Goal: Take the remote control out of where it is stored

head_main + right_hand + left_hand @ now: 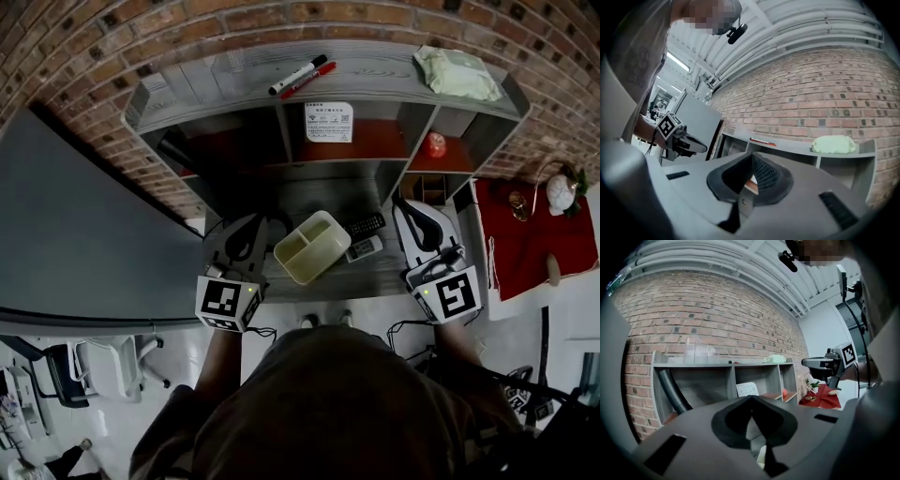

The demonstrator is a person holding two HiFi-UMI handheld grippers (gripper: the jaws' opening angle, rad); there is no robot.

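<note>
1. Remote controls lie side by side on the grey worktop (pixel 380 272): a dark remote control (pixel 366 225) sits farther back, and a pale remote control (pixel 364 248) sits nearer the person. Both are outside the storage tray, just off its right side.
2. Next to them is the cream organiser tray (pixel 323 265), turned at an angle to the worktop's edge, with its divided inside showing.
3. On the tray's left is the left gripper (pixel 751 427). Its fingers are closed to a narrow slit on a pale sliver that looks like the tray's edge. From the head view its tip meets the tray's left corner.
4. On the right of the remotes is the right gripper (pixel 749 180). Its fingers are pressed together with nothing between them, and it is apart from both remotes.
5. Behind all this a grey shelf unit (pixel 375 89) stands against a brick wall (pixel 94 37).
6. Two markers (pixel 300 75) and a pale green packet (pixel 457 73) lie on the unit's top.
7. A white printed card (pixel 328 122) leans in the middle compartment, and a small red object (pixel 435 143) sits in the right one.
</note>
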